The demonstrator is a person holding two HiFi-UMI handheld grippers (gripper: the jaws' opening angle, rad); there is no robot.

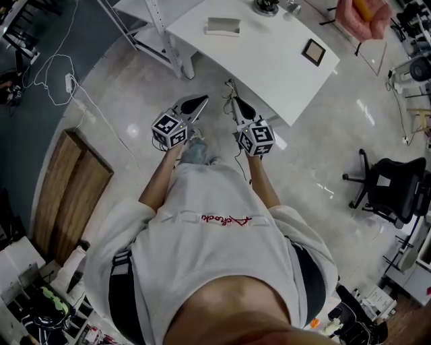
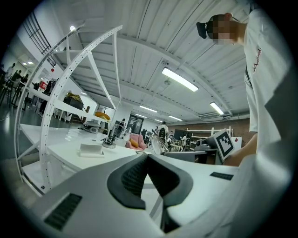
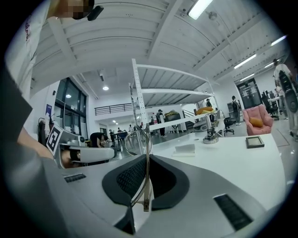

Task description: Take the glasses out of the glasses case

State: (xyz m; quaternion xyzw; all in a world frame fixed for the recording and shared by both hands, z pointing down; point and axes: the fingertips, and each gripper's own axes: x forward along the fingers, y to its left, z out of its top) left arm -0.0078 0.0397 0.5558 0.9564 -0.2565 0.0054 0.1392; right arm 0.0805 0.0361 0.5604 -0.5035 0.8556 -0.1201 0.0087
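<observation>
My right gripper (image 3: 147, 158) is shut on a pair of thin metal-framed glasses (image 3: 139, 142). One temple runs down between the pads and the round lenses stick out ahead of the jaws. In the head view the right gripper (image 1: 237, 108) and the left gripper (image 1: 195, 104) are held side by side over the floor, just short of the white table (image 1: 269, 74). My left gripper (image 2: 147, 155) is shut with nothing between its pads. From the left gripper view the glasses (image 2: 158, 145) show to its right. A white case-like box (image 1: 223, 26) lies on the far side of the table.
On the table there is also a small dark framed square (image 1: 314, 52) and a metal object (image 1: 266, 7). A white perforated frame (image 2: 70, 93) stands at the table's left end. A black office chair (image 1: 390, 189) is at the right, wooden boards (image 1: 71, 189) and a cable lie at the left.
</observation>
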